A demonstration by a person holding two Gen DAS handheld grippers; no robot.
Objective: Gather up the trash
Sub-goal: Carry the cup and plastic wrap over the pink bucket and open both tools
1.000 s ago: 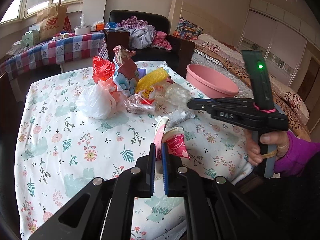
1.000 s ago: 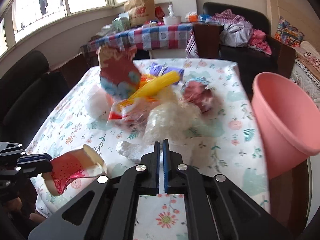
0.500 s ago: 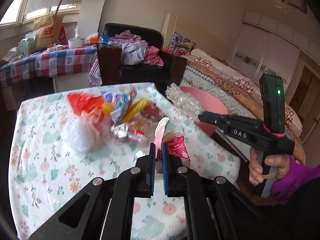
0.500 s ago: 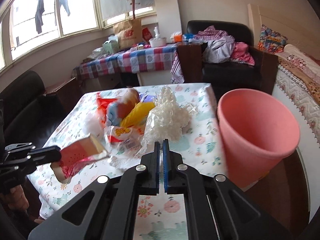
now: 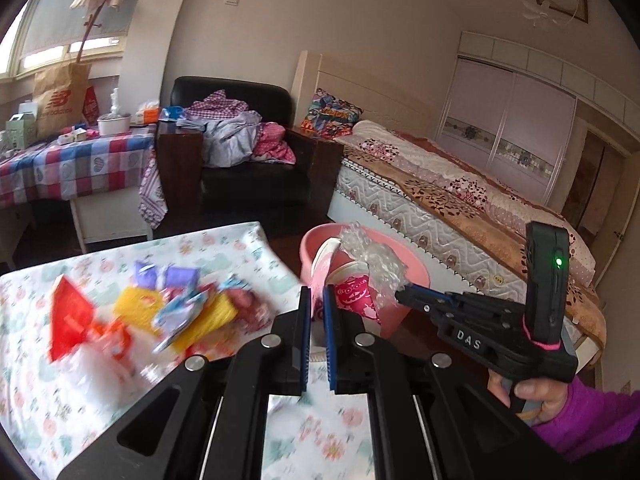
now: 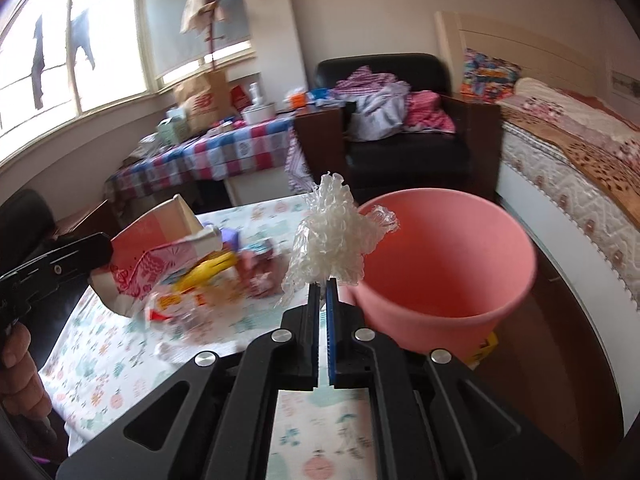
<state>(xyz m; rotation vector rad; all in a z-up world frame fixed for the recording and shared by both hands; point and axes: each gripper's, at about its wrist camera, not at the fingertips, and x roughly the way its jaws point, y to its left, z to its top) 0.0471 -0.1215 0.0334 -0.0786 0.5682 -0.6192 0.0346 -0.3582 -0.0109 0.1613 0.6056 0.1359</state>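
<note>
Left wrist view: your left gripper point(image 5: 315, 300) is pinching a crumpled paper cup point(image 5: 352, 294), which is sitting just ahead of its tips, in front of the pink bucket point(image 5: 416, 276). To its right, your right gripper point(image 5: 400, 295) is clamping clear bubble wrap point(image 5: 376, 260). Blurred wrappers point(image 5: 180, 312) are lying to the left on the floral table point(image 5: 60, 408).

Right wrist view: your right gripper point(image 6: 322, 286) is squeezing the bubble wrap point(image 6: 332, 240) straight ahead of its tips, beside the bucket's point(image 6: 460, 240) near rim. Your left gripper point(image 6: 102, 246) is gripping the cup point(image 6: 160, 256) off to the left.
</note>
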